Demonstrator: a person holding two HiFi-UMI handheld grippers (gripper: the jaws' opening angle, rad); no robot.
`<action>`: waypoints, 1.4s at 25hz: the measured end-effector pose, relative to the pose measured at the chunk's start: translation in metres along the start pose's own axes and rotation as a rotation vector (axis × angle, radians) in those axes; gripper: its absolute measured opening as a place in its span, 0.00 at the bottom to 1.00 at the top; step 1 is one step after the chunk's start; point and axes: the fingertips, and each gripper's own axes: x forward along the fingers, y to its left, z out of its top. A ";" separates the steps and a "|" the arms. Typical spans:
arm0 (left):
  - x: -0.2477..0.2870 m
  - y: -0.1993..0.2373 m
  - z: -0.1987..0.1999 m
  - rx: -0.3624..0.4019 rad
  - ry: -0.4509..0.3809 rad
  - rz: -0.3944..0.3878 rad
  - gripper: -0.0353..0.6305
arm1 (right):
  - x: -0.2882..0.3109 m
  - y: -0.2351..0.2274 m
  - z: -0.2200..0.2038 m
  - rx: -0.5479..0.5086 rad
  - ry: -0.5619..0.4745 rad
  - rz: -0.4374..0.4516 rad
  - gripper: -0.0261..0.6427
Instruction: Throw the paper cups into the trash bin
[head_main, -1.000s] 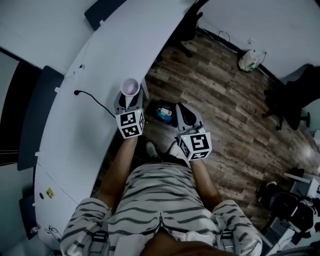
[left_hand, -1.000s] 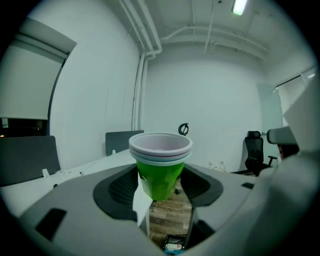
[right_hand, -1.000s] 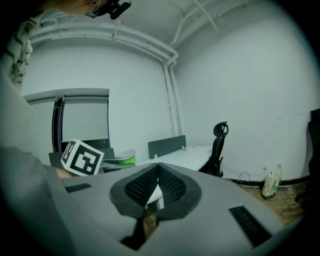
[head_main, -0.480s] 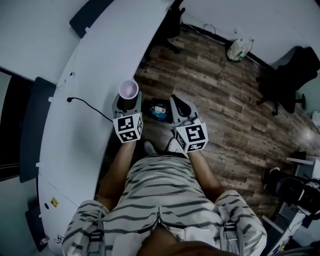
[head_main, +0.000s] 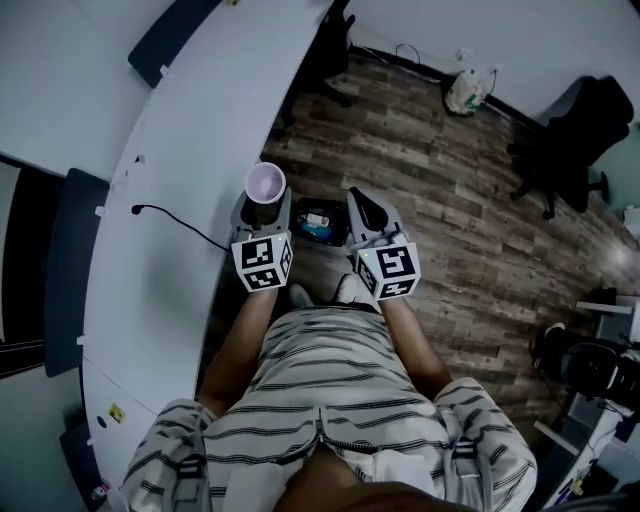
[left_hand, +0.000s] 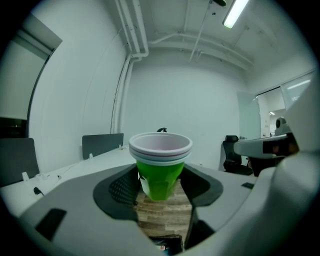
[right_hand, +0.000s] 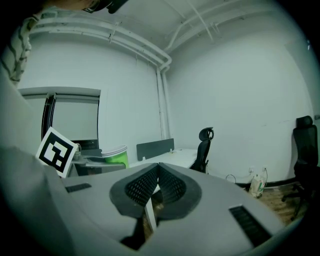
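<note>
In my head view the left gripper (head_main: 264, 205) hides the lower part of the paper cups (head_main: 265, 182); I can't count the stack. What lies in the trash bin (head_main: 318, 222) is too small for me to tell.

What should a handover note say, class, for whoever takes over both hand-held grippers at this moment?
Left hand-held gripper: shut on the stack of paper cups, green with white rims, upright, held above the wood floor beside the white desk.
Right hand-held gripper: shut, empty.
Trash bin: on the floor, between the two grippers in the head view, some rubbish already inside.
Done: cups gripped.
Left: carry them over the bin and release.
</note>
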 end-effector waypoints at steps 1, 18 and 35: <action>0.000 -0.004 0.001 0.002 -0.001 -0.010 0.48 | -0.001 -0.002 -0.001 0.001 0.001 -0.005 0.05; 0.008 -0.063 -0.016 0.025 0.042 -0.157 0.48 | -0.013 -0.037 -0.013 0.029 0.016 -0.074 0.05; 0.025 -0.081 -0.094 0.022 0.222 -0.202 0.48 | -0.014 -0.054 -0.074 0.100 0.131 -0.114 0.05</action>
